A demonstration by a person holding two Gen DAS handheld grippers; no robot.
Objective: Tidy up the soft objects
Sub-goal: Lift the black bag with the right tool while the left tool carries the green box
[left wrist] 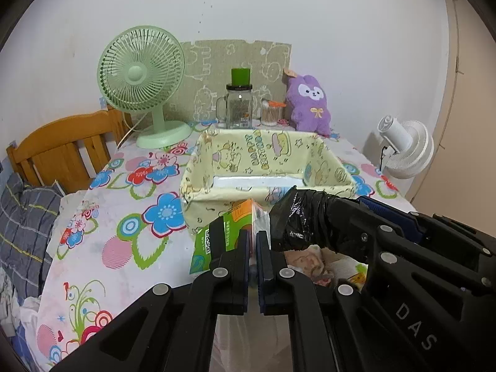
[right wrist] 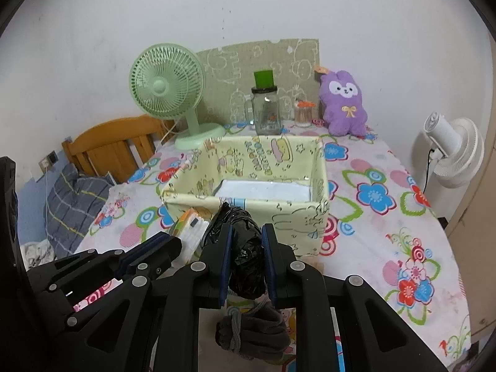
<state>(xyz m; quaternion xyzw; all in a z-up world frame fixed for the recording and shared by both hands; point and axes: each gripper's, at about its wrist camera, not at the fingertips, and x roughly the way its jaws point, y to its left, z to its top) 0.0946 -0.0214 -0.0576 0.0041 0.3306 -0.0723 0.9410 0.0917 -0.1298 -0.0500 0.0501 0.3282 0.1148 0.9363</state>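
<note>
You have 2 loads in hand just in front of the bin [right wrist: 297,217], the pale yellow fabric-lined box on the flowered tablecloth [right wrist: 387,192]. Your left gripper [left wrist: 252,241] has its fingers pressed together on a thin plastic edge of the tissue pack [left wrist: 223,232], which hangs at the bin's near-left corner. Your right gripper [right wrist: 247,245] is clamped on the black bag roll [right wrist: 245,248], whose front end reaches the bin's near wall. The pinch on the pack is the weak point: it catches only film, so a quick swing could let the wrapper slide out or tear, and the pack would land short of the bin. The 2 grippers sit side by side, touching or nearly so; I judge that bringing both loads over the rim together risks a knock between them. The roll is slick and crushable, so it may creep between the pads. A dark knotted bundle [right wrist: 251,334] lies below the right gripper, still outside the bin.
</note>
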